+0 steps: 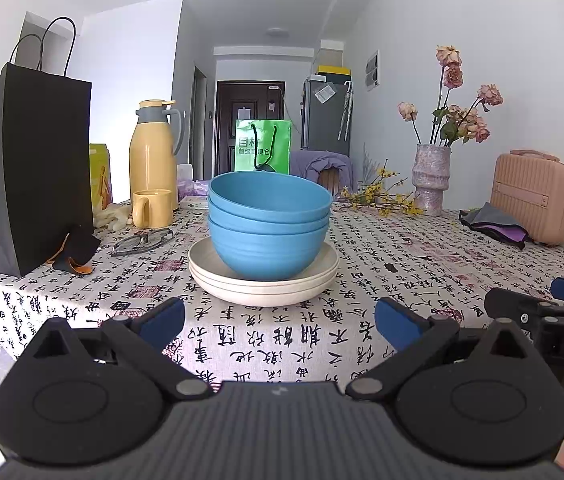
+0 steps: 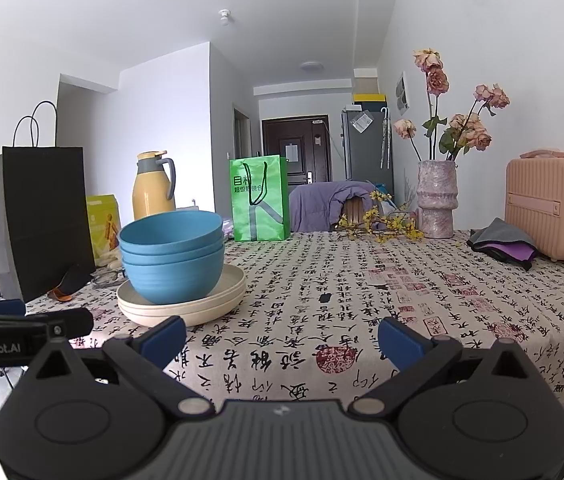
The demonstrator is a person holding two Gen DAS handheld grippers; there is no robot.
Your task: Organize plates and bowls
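A table covered by a white cloth printed with black calligraphy [image 1: 382, 264] carries the clutter. At its left edge stands a tall black paper bag with cord handles [image 1: 30, 160], a pair of dark-framed glasses [image 1: 142, 241] lying near its foot. Behind them are a yellow thermos jug with a grey collar [image 1: 154, 152] and a yellow mug [image 1: 153, 208]. A bright green paper bag [image 2: 260, 198] stands at the far edge. To the right, a mottled pink vase of dried roses [image 2: 436, 204] stands near a ribbed pink hard case [image 2: 550, 210].

3 blue bowls [image 1: 268, 224] nested upright atop 3 stacked cream plates [image 1: 264, 286].
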